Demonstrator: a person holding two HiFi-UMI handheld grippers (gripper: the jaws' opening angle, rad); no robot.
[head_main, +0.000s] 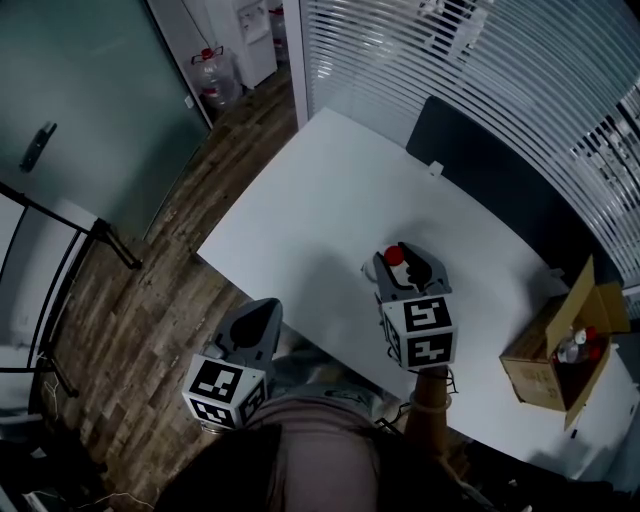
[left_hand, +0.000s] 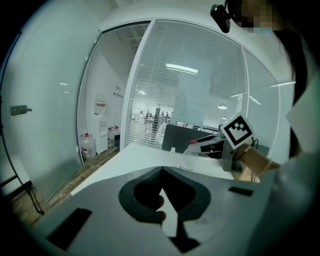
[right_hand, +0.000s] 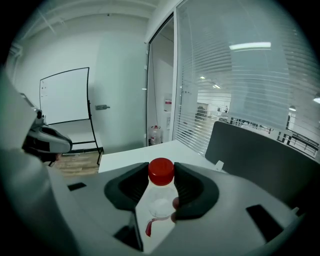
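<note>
My right gripper (head_main: 402, 264) is over the white table (head_main: 330, 190), near its front edge, and is shut on a small clear bottle with a red cap (head_main: 394, 256). In the right gripper view the dark pads clasp the bottle (right_hand: 159, 202) just below its cap, and the gripper (right_hand: 161, 171) points along the table. My left gripper (head_main: 262, 312) hangs off the table's front-left edge, above the wooden floor. Its jaws meet at the tips with nothing between them (left_hand: 161, 169). From the left gripper view I see the right gripper (left_hand: 210, 145) and its bottle (left_hand: 189, 159) to the right.
An open cardboard box (head_main: 556, 352) with bottles inside stands at the table's right end. A dark panel (head_main: 480, 170) runs along the far edge before slatted glass. Water jugs (head_main: 215, 75) stand on the floor far left, near a black stand (head_main: 60, 260) and a whiteboard (right_hand: 64, 95).
</note>
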